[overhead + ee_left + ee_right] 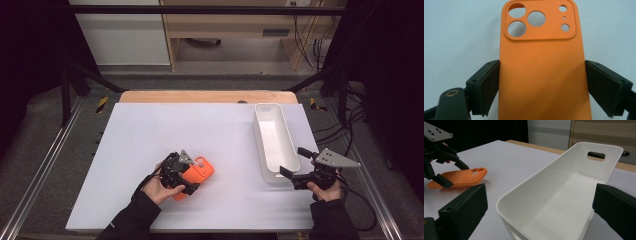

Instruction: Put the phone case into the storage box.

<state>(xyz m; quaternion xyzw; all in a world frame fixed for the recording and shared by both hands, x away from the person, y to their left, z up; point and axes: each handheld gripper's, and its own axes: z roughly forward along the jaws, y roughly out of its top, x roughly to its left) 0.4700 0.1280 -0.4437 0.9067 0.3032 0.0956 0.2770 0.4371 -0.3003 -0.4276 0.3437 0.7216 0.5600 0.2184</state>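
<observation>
High view, left gripper: my left gripper (186, 181) sits on the orange phone case (200, 172), low on the white table (150, 135), left of centre.
High view, right gripper: my right gripper (292, 167) hangs at the near end of the white bin (275, 135), jaws apart, holding nothing.
Left gripper view, grip: both pads (489, 85) press the case's (541, 75) long edges below the camera cutouts; my jaws are clamped on it.
Left gripper view, handling: I judge it light, thin and flexible, likely rubbery; squeezed hard across the width it may bow or pop out, so a mid-length hold suits it.
Right gripper view, case: the case (461, 178) is tilted, its camera end near the table.
Right gripper view, bin: the bin (564, 177) is empty between my open jaws.
</observation>
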